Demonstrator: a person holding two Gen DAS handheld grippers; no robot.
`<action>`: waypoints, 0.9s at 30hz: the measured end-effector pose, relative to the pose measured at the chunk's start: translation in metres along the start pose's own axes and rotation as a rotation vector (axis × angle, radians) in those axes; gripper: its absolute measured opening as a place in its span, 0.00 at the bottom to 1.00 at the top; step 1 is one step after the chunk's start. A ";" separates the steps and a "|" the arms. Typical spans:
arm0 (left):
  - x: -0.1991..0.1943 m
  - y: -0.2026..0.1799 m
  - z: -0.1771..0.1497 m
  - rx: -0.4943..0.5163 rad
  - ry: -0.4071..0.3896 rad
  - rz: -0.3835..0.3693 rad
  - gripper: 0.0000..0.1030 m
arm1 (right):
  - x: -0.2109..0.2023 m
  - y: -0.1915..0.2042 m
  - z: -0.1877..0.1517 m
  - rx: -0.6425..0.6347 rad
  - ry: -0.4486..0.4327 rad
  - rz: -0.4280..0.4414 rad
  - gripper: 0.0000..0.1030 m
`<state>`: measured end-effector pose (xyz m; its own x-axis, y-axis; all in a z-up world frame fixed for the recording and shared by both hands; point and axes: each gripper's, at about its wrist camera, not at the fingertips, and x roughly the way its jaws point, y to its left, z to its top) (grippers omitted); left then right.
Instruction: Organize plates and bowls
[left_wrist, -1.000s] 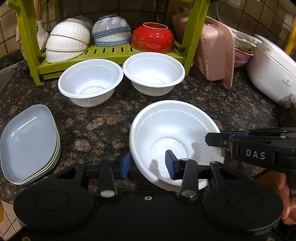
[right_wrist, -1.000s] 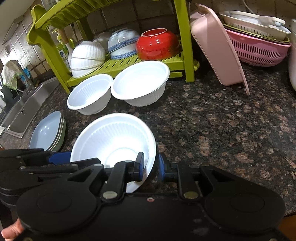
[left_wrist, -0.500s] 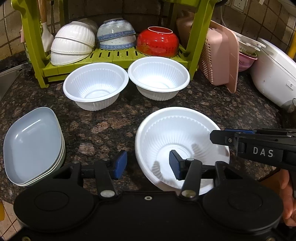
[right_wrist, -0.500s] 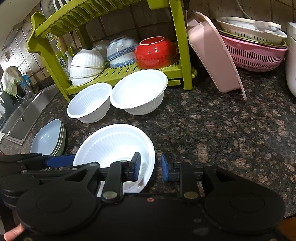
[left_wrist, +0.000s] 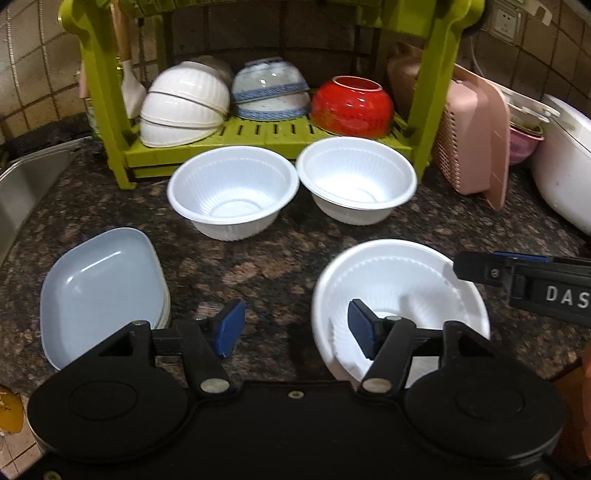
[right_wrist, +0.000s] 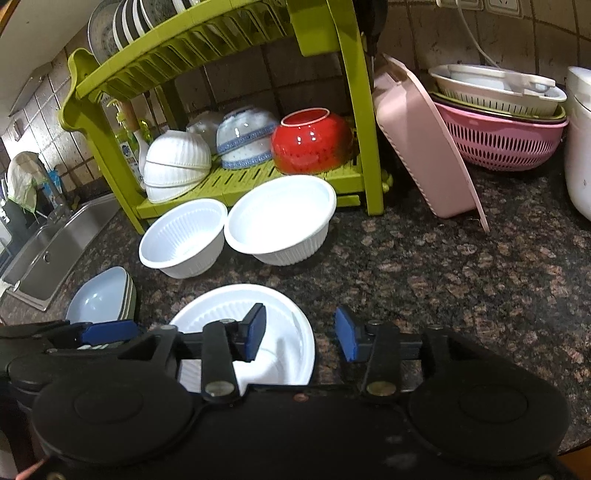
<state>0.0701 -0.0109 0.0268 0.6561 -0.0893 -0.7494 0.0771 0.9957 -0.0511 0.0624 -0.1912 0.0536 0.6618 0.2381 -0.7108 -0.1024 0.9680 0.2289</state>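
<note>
Left tongs (left_wrist: 295, 328): spread wide and empty, one blue pad over bare table (left_wrist: 266, 266), the other inside the near white bowl (left_wrist: 399, 291). Right tongs (right_wrist: 300, 334): likewise spread and empty, straddling that bowl's right rim, one pad inside, one outside, neither visibly pressing the wall. The near white bowl sits directly under both tongs, apparently resting on the table.

Ahead of the tongs, two more white bowls, left bowl (left_wrist: 232, 192) and right bowl (left_wrist: 356, 182), stand side by side, rims nearly touching, just before the green rack (left_wrist: 266, 134). To the left of the left tongs lies a stack of blue plates (left_wrist: 99, 291).

Risks, as judged from this arrangement:
- The bowls look thin and light; a one-sided pinch on the rim could flex the wall, letting it tilt or slip out.
- Both tongs crowd one bowl; closing or lifting together may make the pads collide or push the bowl across the table.
- Nesting the near bowl into a far one at an angle could nudge its neighbour, since the two stand so close.
- A leftward swing of the left tongs might clip the plate stack.
</note>
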 end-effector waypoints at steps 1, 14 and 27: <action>0.000 0.001 0.000 -0.005 0.000 0.007 0.64 | -0.001 0.001 0.001 0.002 -0.005 0.002 0.47; -0.005 0.030 0.007 -0.105 -0.015 0.070 0.64 | -0.001 0.001 0.018 0.115 -0.105 -0.036 0.48; -0.016 0.066 0.035 -0.175 -0.073 0.082 0.63 | 0.014 0.017 0.032 0.118 -0.085 0.024 0.48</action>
<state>0.0909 0.0550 0.0580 0.7079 -0.0033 -0.7063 -0.1063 0.9881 -0.1112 0.0939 -0.1742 0.0691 0.7210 0.2489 -0.6467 -0.0342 0.9449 0.3255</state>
